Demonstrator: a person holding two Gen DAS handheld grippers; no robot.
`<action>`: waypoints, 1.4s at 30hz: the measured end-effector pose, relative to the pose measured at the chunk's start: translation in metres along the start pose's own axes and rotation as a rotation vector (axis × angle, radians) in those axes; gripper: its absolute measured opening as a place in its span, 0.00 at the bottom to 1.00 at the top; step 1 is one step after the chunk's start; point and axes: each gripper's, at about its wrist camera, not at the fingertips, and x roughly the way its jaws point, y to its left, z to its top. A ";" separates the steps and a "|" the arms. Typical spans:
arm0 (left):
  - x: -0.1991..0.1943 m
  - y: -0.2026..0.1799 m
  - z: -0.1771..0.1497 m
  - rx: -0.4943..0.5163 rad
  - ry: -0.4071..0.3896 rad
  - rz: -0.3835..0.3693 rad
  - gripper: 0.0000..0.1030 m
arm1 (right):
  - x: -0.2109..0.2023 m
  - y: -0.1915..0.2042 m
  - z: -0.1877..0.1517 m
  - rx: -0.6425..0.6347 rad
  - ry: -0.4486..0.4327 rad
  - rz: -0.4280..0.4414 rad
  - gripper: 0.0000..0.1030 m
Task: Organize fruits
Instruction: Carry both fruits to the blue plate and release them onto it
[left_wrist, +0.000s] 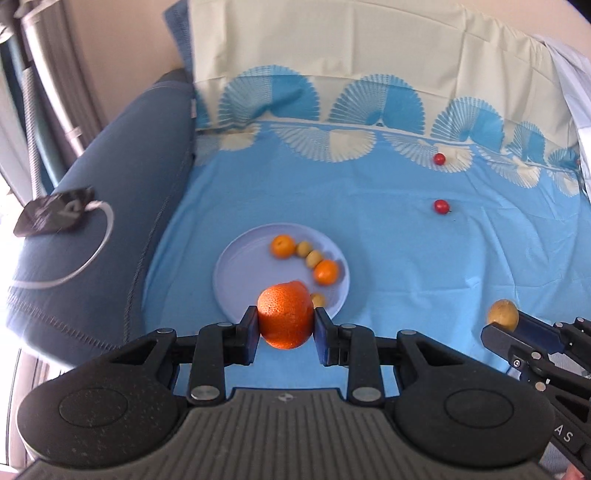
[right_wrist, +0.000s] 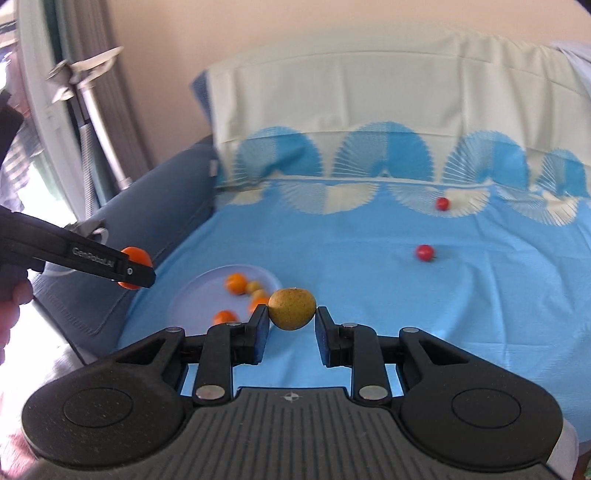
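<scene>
Left wrist view: left gripper (left_wrist: 286, 326) pinching a large round orange citrus fruit (left_wrist: 285, 317), one blue pad on each side, held above the near rim of the pale lilac round plate (left_wrist: 236, 273). Already on that plate: two small orange mandarins (left_wrist: 283, 246) and a few small yellow-green fruits (left_wrist: 309, 254), in a loose curve on the right half. Left half of the plate bare, so room enough for a drop. Two small red round fruits, one nearer (left_wrist: 441, 206) and one farther (left_wrist: 439, 159), lying well apart from the plate on the light blue patterned cloth (left_wrist: 388, 240). At the right edge, the right gripper (left_wrist: 511, 325) with a yellow-brown round fruit (left_wrist: 503, 314).

Risks from here: smooth round skin gripped only at two sides, so possible slipping if the pads loosen too early. Released from height, likely rolling over the low rim and down the soft, sloping cloth. Set on the crowded right half, likely knocking the small fruits off.

Right wrist view: right gripper (right_wrist: 291, 321) closed on the yellow-brown round fruit (right_wrist: 292, 308), but gripped only near the fingertips, with the fruit sitting high between them. Weak hold, probably; a quick move could push it out forward. Left gripper (right_wrist: 136, 269) close by at the left, with its orange fruit partly hidden. Both claws heading toward one plate (right_wrist: 199, 295): danger of collision above it.
</scene>
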 end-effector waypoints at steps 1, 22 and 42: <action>-0.007 0.007 -0.009 -0.012 -0.005 0.003 0.33 | -0.005 0.011 -0.003 -0.017 0.002 0.010 0.28; -0.054 0.054 -0.056 -0.135 -0.074 -0.050 0.33 | -0.041 0.073 -0.024 -0.151 0.004 -0.028 0.27; 0.044 0.074 0.000 -0.158 0.019 -0.019 0.33 | 0.051 0.075 0.003 -0.159 0.098 -0.030 0.28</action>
